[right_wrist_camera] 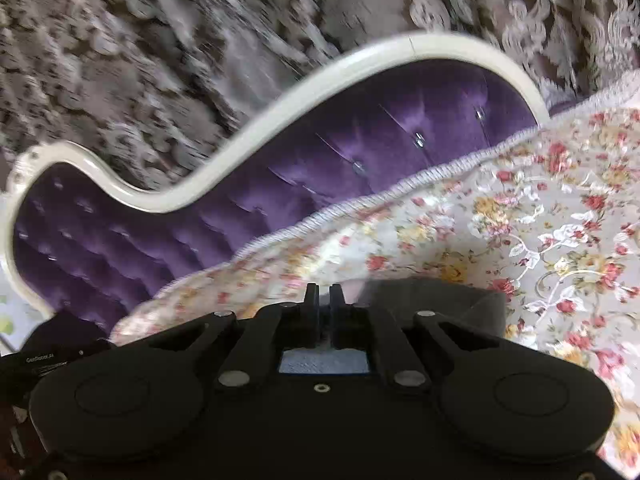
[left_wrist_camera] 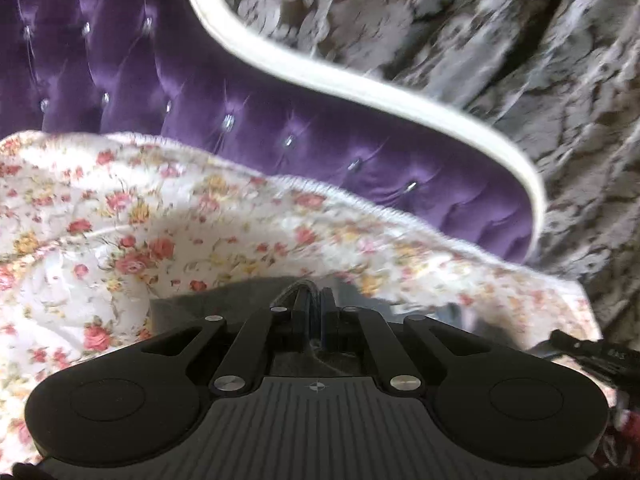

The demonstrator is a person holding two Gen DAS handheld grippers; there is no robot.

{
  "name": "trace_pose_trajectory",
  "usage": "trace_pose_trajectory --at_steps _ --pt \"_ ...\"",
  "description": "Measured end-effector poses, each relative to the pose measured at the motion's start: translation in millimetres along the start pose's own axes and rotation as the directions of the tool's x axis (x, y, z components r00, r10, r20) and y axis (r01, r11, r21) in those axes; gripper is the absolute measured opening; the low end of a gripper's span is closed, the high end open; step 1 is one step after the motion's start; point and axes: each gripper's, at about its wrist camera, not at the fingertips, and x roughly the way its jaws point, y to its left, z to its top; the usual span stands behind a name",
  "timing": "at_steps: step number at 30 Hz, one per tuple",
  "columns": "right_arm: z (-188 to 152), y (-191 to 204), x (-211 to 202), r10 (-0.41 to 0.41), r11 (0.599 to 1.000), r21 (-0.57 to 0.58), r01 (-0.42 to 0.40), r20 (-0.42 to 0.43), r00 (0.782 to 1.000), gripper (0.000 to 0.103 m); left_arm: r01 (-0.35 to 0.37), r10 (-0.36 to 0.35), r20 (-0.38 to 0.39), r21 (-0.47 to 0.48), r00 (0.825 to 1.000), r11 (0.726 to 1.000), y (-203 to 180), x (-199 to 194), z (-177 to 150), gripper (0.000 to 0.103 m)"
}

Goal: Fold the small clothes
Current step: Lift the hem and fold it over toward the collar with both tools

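A small grey garment [left_wrist_camera: 224, 300] lies on a floral bedspread [left_wrist_camera: 120, 216]. In the left wrist view my left gripper [left_wrist_camera: 314, 300] is shut, with a fold of the grey cloth pinched between its fingers. In the right wrist view my right gripper [right_wrist_camera: 324, 300] is shut too, with grey-blue cloth showing between and below its fingers; the grey garment [right_wrist_camera: 432, 300] spreads to the right of them. Most of the garment is hidden behind the gripper bodies. Both views are blurred by motion.
A purple tufted headboard [left_wrist_camera: 200, 112] with a curved white frame [left_wrist_camera: 320, 76] stands behind the bed; it also shows in the right wrist view [right_wrist_camera: 320, 160]. A grey patterned curtain [left_wrist_camera: 520, 40] hangs behind it. The other gripper's black edge [left_wrist_camera: 592, 352] shows at the right.
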Motion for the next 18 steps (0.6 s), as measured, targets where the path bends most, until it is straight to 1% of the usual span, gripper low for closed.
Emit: trace_pose_trajectory --at_steps 2,5,8,10,11,12,13,14,16,18 --pt "0.1 -5.8 18.3 -0.030 1.000 0.002 0.030 -0.019 0.999 0.011 -0.024 0.024 -0.016 0.010 1.000 1.000 1.6 15.6 0.0 0.004" --pt "-0.8 -8.5 34.2 -0.072 0.997 -0.027 0.071 -0.031 0.997 0.011 -0.029 0.028 -0.030 -0.021 0.999 0.999 8.1 30.4 2.8 0.005" --pt "-0.7 -6.1 37.2 -0.100 0.993 -0.059 0.099 -0.008 0.995 0.011 -0.043 0.044 0.005 -0.046 0.999 0.998 12.9 35.9 9.9 0.005" --pt "1.8 -8.0 37.6 -0.121 0.991 -0.061 0.121 0.004 0.993 0.012 -0.061 0.062 0.035 -0.030 0.997 0.998 11.6 33.7 16.0 0.008" --pt "3.7 -10.2 37.4 -0.130 0.990 -0.056 0.130 0.013 0.991 0.017 -0.062 0.063 0.037 -0.018 0.997 0.998 10.6 31.5 18.5 0.022" --pt "5.9 -12.0 36.9 -0.141 0.988 -0.056 0.142 0.024 0.990 0.020 -0.058 0.058 0.046 -0.006 0.997 0.998 9.7 27.4 20.2 0.037" --pt "8.3 -13.6 37.3 -0.155 0.986 -0.061 0.157 0.035 0.987 0.020 -0.052 0.051 0.061 0.010 0.997 0.999 7.4 20.8 20.4 0.040" --pt "8.9 -13.1 35.3 -0.158 0.985 -0.067 0.160 0.040 0.987 0.020 -0.049 0.046 0.074 0.032 0.996 0.998 3.8 13.1 18.9 0.041" --pt "6.7 -8.6 30.9 -0.126 0.988 -0.083 0.129 0.031 0.991 0.020 -0.042 0.036 0.072 0.085 0.997 0.995 -5.0 4.3 12.5 0.042" --pt "-0.4 3.8 29.3 -0.109 0.984 -0.140 0.109 0.008 0.994 0.021 -0.039 0.032 0.051 0.144 0.998 0.989 -16.0 0.5 1.5 0.047"
